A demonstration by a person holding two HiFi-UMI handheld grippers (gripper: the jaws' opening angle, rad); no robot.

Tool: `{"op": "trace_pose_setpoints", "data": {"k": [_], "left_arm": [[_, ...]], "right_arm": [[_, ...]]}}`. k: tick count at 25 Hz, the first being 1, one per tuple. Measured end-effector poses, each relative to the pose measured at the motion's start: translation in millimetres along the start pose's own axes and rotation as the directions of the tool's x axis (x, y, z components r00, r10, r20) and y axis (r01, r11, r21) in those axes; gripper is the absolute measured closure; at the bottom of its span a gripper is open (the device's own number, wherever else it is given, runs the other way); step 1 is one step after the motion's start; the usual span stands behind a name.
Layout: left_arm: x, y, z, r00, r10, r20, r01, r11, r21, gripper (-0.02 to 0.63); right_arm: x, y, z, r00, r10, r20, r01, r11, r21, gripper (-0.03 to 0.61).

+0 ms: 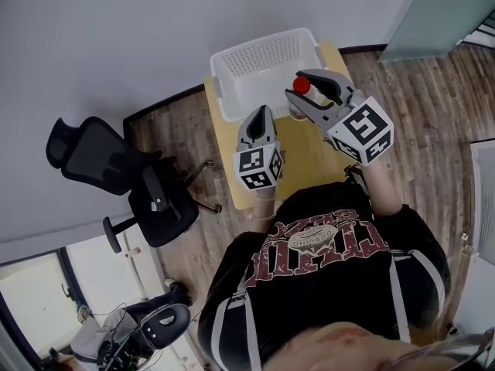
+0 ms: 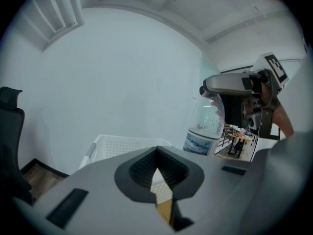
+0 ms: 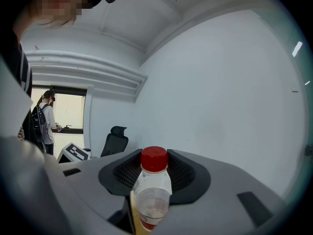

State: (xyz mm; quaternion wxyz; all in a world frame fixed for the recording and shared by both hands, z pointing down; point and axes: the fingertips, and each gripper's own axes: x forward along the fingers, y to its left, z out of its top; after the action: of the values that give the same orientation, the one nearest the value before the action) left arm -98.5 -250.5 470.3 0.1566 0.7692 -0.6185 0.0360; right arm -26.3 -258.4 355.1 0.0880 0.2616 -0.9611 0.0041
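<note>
Pinching a clear, red-capped bottle (image 3: 153,185) near its neck, the right gripper (image 1: 309,93) is raised over the table's (image 1: 309,165) far right, just beside the white basket (image 1: 225,91). The left gripper (image 1: 261,117), jaws pressed together on nothing, hovers at the basket's near rim. Bare tabletop lies nearer the person. The bottle's base is hidden.

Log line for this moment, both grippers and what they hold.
left gripper: shut, empty, over table | right gripper: shut on red-capped bottle, upright | basket: on table, beside bottle
</note>
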Motion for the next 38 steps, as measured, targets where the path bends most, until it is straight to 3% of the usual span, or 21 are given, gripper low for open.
{"op": "trace_pose_setpoints", "data": {"k": [14, 38], "left_arm": [[7.1, -0.1, -2.5, 1.000, 0.008, -0.014, -0.008, 1.000, -0.001, 0.566], [9.7, 4.6, -15.2, 0.999, 0.012, -0.043, -0.012, 1.000, -0.004, 0.566]], "right_arm": [[3.4, -0.6, -22.9, 0.999, 0.023, -0.025, -0.022, 0.999, 0.031, 0.411], [22.8, -7.6, -105.2, 0.988, 0.021, -0.153, -0.011, 0.998, 0.070, 0.411]]}}
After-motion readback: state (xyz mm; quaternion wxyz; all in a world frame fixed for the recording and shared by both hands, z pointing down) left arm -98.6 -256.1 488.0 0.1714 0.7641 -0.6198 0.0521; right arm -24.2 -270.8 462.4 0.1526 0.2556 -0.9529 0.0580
